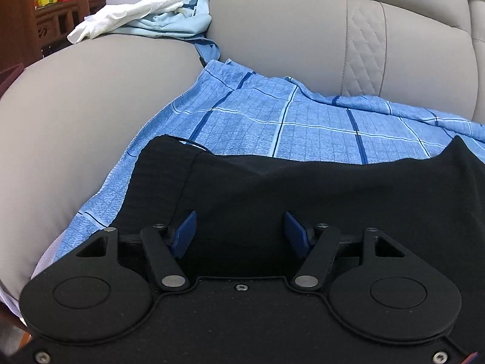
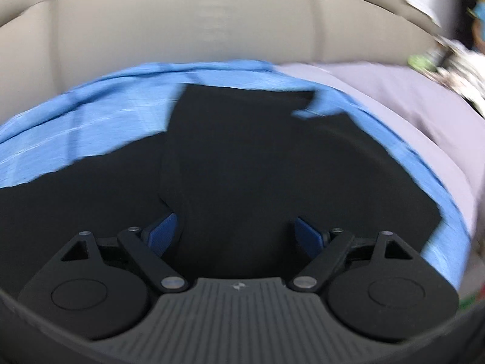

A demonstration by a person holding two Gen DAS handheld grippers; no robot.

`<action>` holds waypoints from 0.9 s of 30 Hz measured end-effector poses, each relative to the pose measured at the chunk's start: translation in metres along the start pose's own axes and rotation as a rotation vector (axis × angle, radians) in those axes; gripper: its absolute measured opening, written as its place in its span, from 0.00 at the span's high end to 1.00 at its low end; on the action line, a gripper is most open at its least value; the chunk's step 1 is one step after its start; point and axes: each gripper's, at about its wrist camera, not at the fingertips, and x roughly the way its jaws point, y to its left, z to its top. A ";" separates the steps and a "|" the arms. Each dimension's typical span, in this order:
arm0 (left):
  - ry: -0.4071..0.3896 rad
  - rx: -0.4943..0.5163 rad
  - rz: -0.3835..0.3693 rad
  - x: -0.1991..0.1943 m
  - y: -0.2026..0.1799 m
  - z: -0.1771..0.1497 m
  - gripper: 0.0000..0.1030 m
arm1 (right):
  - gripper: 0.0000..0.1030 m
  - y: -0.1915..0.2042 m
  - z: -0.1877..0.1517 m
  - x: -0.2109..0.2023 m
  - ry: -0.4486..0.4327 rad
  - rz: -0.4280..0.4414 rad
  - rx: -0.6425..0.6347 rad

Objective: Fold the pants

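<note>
Black pants (image 1: 318,188) lie on a blue checked cloth (image 1: 272,121) spread over a grey sofa seat. My left gripper (image 1: 240,232) hovers over the pants near their left end, its blue pads (image 1: 185,233) apart with only flat fabric below them. The right wrist view is blurred. There the pants (image 2: 242,151) fill the middle, lying in overlapping layers on the blue cloth (image 2: 75,127). My right gripper (image 2: 236,236) stands wide open above them, nothing gripped between its blue pads (image 2: 309,236).
The grey sofa backrest (image 1: 303,30) rises behind the cloth and a rounded armrest (image 1: 91,91) lies to the left. A pale blue garment and a white cloth (image 1: 145,15) are heaped on the armrest. A lilac sheet (image 2: 409,106) lies to the right of the blue cloth.
</note>
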 end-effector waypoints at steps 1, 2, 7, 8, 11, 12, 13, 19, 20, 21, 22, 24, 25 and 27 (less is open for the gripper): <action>0.001 0.001 0.001 0.001 -0.001 0.000 0.38 | 0.13 -0.012 -0.002 0.000 0.007 -0.012 0.021; 0.002 0.005 0.002 0.001 -0.001 0.000 0.38 | 0.13 -0.023 -0.004 -0.001 0.015 -0.015 0.040; -0.001 0.024 0.013 0.003 -0.004 0.000 0.38 | 0.13 -0.047 -0.008 -0.005 0.117 0.019 0.106; 0.000 0.025 0.010 0.003 -0.004 0.001 0.38 | 0.13 -0.042 -0.005 -0.007 0.136 0.038 0.082; 0.005 0.027 -0.001 0.002 -0.001 0.002 0.38 | 0.10 -0.019 0.008 -0.016 0.135 0.061 -0.059; 0.006 0.030 -0.003 0.002 0.000 0.002 0.38 | 0.10 -0.008 0.013 -0.019 0.121 0.064 -0.105; 0.006 0.032 -0.002 0.001 -0.001 0.001 0.38 | 0.09 0.003 0.020 -0.021 0.100 0.067 -0.147; 0.005 0.040 0.001 0.001 -0.001 0.001 0.38 | 0.06 0.066 0.068 0.014 0.049 0.097 -0.244; 0.006 0.041 0.003 0.001 -0.002 0.001 0.38 | 0.07 0.073 0.074 0.024 0.044 0.080 -0.253; 0.006 0.042 0.003 0.001 -0.002 0.001 0.38 | 0.10 0.080 0.079 0.034 0.043 0.064 -0.252; 0.007 0.043 0.003 0.001 -0.002 0.002 0.38 | 0.11 0.084 0.084 0.045 0.045 0.049 -0.238; 0.009 0.044 0.001 0.002 -0.002 0.003 0.38 | 0.27 0.079 0.090 0.061 0.064 0.012 -0.190; 0.009 0.045 0.001 0.002 -0.002 0.003 0.38 | 0.36 0.072 0.089 0.066 0.079 -0.005 -0.169; 0.008 0.048 0.000 0.002 -0.002 0.003 0.38 | 0.58 0.056 0.089 0.067 0.081 0.005 -0.115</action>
